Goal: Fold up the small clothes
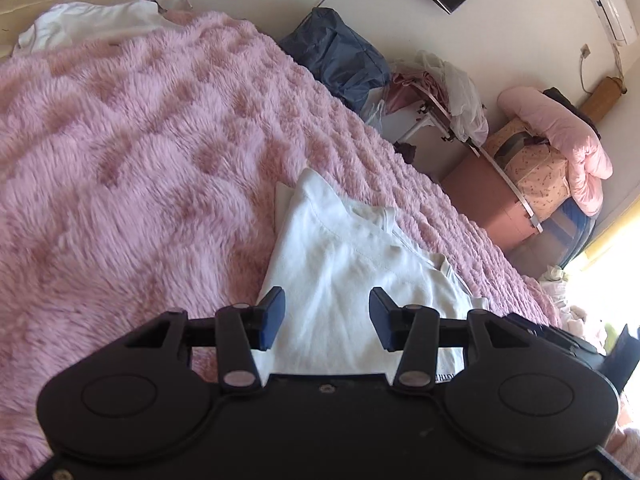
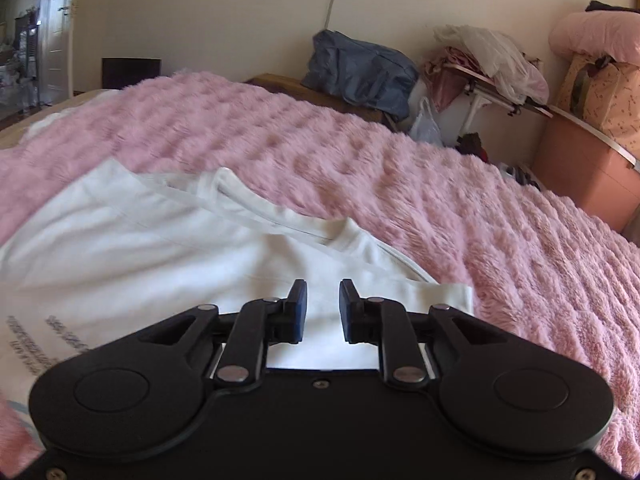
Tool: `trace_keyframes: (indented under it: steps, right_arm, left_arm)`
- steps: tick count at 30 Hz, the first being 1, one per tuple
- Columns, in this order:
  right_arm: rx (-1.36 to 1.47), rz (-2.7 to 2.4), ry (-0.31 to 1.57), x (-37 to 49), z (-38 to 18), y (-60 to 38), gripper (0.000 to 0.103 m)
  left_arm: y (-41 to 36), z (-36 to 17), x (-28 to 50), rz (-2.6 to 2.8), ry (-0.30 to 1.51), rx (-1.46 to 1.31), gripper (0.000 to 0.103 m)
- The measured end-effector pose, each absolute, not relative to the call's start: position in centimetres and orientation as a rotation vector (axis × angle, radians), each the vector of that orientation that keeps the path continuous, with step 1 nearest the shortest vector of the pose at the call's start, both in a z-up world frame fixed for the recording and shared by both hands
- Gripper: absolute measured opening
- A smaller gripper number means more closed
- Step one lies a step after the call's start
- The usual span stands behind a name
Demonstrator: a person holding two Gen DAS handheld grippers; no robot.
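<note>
A white T-shirt (image 1: pixel 340 264) lies partly folded on a fluffy pink blanket (image 1: pixel 140 140), its collar toward the far right. My left gripper (image 1: pixel 327 296) hovers over the shirt's near part, jaws wide open, nothing between them. In the right wrist view the same white T-shirt (image 2: pixel 160 248) spreads to the left, with printed text at its near left edge. My right gripper (image 2: pixel 323 286) sits above the shirt's right part. Its jaws stand a narrow gap apart, and no cloth is pinched between the pads.
A second white garment (image 1: pixel 92 24) lies at the blanket's far left corner. Beyond the bed stand a blue bag (image 1: pixel 340 52), a small cluttered table (image 1: pixel 440 112), a pink box (image 1: pixel 492 200) and stacked pink bedding (image 1: pixel 568 136). The pink blanket (image 2: pixel 400 168) stretches far and right.
</note>
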State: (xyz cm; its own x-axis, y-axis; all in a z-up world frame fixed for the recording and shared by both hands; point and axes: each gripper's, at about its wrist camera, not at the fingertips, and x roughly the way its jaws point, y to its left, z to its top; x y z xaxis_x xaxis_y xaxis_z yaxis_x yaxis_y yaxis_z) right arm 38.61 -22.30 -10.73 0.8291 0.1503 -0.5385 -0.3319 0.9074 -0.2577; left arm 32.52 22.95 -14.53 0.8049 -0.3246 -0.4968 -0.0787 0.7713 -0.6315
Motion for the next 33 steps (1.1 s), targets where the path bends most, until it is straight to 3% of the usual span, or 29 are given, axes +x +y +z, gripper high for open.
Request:
trace_keyframes:
  steps: [4, 15, 24, 28, 33]
  right_arm:
    - [-0.386, 0.416, 0.469, 32.3, -10.2, -15.1, 0.033]
    - [-0.646, 0.603, 0.440, 23.6, -16.7, -0.6, 0.036]
    - [-0.812, 0.592, 0.441, 24.0, -20.1, 3.4, 0.037]
    - [-0.887, 0.562, 0.404, 24.4, -20.9, 4.6, 0.045]
    - [-0.915, 0.540, 0.364, 24.7, -21.6, 5.6, 0.046]
  left_arm:
    - [24.8, -13.8, 34.2, -0.149, 0.626, -0.734, 0.050]
    - [29.6, -16.6, 39.4, -0.239, 0.691, -0.875, 0.050]
    - [30.0, -20.1, 42.6, -0.257, 0.780, -0.925, 0.049]
    - [29.4, -20.8, 44.5, -0.281, 0.797, -0.927, 0.049]
    - [28.5, -21.6, 48.0, -0.313, 0.817, -0.964, 0.050]
